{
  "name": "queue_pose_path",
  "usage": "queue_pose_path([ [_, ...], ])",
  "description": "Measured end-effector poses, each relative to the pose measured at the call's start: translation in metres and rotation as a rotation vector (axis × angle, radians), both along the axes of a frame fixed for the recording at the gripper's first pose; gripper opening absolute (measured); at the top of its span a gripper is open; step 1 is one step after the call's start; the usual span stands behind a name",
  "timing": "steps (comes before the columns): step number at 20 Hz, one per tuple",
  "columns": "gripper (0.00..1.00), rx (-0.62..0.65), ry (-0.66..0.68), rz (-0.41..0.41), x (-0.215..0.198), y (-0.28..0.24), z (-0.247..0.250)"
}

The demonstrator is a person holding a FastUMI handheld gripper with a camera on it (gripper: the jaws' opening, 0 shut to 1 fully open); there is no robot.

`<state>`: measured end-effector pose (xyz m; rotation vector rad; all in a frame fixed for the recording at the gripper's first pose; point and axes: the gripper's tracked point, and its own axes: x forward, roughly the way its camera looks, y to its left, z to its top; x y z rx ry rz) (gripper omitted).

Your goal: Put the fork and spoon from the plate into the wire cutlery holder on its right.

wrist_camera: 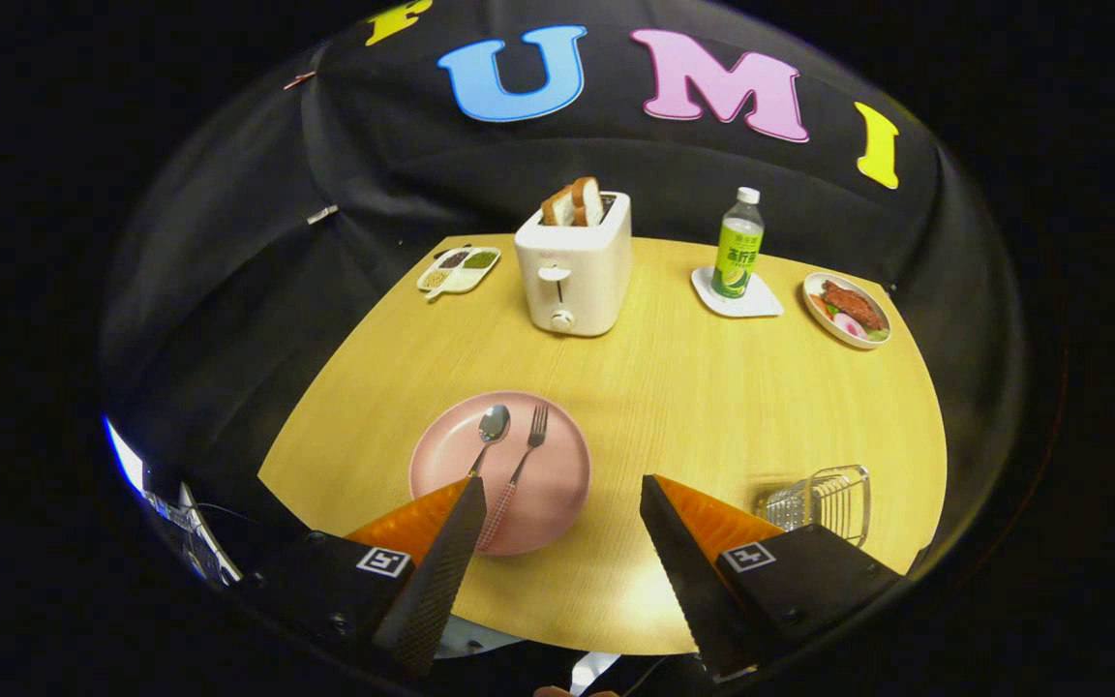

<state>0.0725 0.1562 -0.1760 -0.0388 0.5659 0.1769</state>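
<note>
A pink plate (548, 489) lies on the wooden table just ahead of my fingers, nearer the left one. On it rest a spoon (492, 428) and a fork (525, 457), side by side, heads pointing away from me. The fork's patterned handle ends close to the left fingertip (466, 503). The spoon's handle runs behind that finger. The wire cutlery holder (824, 499) stands to the plate's right, beside the right finger (669, 518). My gripper (562, 489) is open, held above the table's near edge, with nothing between its fingers.
Beyond the plate stands a white toaster (575, 271) with bread slices in it. A small divided dish (459, 268) sits to its left. A green-labelled bottle (739, 247) stands on a white coaster to its right, and a plate of food (846, 310) lies farther right.
</note>
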Motion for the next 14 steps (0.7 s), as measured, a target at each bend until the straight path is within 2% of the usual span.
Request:
queue_pose_path([
  [4, 1.00, -0.063, 0.069, 0.041, 0.013, 0.027, -0.041],
  [9, 0.99, -0.098, 0.152, 0.033, 0.033, 0.046, -0.084],
  [11, 0.94, -0.123, 0.180, 0.025, 0.040, 0.047, -0.099],
  [12, 0.85, -0.129, 0.201, 0.020, 0.042, 0.047, -0.105],
  [14, 0.76, -0.106, 0.250, 0.002, 0.045, 0.049, -0.118],
])
